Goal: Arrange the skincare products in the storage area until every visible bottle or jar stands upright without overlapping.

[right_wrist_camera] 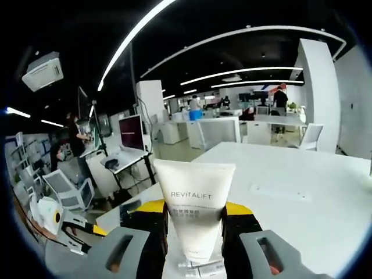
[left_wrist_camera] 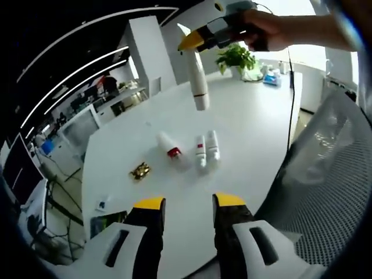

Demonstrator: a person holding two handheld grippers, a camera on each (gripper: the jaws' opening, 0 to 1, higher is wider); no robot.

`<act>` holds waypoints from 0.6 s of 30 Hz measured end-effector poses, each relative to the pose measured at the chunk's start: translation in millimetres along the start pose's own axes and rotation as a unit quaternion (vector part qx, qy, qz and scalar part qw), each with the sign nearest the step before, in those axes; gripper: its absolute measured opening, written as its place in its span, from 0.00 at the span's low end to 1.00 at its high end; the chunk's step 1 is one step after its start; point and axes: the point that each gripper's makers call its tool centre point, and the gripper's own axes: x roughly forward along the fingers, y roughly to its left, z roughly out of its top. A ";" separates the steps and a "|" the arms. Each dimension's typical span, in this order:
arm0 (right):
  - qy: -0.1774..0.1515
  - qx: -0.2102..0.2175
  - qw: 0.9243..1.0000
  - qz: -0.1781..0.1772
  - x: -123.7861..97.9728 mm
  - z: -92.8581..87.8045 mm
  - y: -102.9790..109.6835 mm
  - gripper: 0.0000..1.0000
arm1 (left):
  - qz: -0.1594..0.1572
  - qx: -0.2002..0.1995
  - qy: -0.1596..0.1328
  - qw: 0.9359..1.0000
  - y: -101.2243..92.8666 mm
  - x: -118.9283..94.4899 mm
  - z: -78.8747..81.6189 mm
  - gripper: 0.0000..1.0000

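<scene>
Right gripper (right_wrist_camera: 194, 216) is clamped on a white tube (right_wrist_camera: 195, 206) printed REVITALIFT, its yellow-tipped jaws pressing both sides of the tube's lower body in the right gripper view. In the left gripper view the same gripper (left_wrist_camera: 195, 39) is seen held in a person's hand (left_wrist_camera: 273, 29) above the far part of the white desk (left_wrist_camera: 250, 122), and the tube (left_wrist_camera: 197, 75) hangs from it clear of the desk surface, its silver-banded cap end lowest.

Left gripper (left_wrist_camera: 189, 203) holds nothing; its jaws stand parted over the near edge of the desk.

On the desk, roughly midway between the near and far edges, three products lie on their sides. A white bottle with a red band (left_wrist_camera: 170, 147) lies at an angle. Just beside it, toward the right edge, two small white bottles (left_wrist_camera: 206, 150) lie parallel and touching or nearly so; contact cannot be confirmed. A small gold object (left_wrist_camera: 140, 171) sits nearer the left edge, apart from the bottles.

A potted green plant (left_wrist_camera: 235, 58) stands at the far edge of the desk. A mesh chair back (left_wrist_camera: 328, 192) sits off the right edge. A black cable (left_wrist_camera: 289, 99) runs along the right side of the desk.
</scene>
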 end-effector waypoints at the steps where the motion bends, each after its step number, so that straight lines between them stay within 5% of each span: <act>1: -0.002 0.000 1.000 -0.001 0.5 1.8 -0.7 0.30 | -0.002 0.002 0.001 1.000 -1.3 0.3 -0.5 0.32; 18: -0.020 -0.012 0.999 -0.024 2.4 26.1 -31.5 0.30 | -0.011 0.009 0.017 1.000 -4.9 2.6 -6.8 0.35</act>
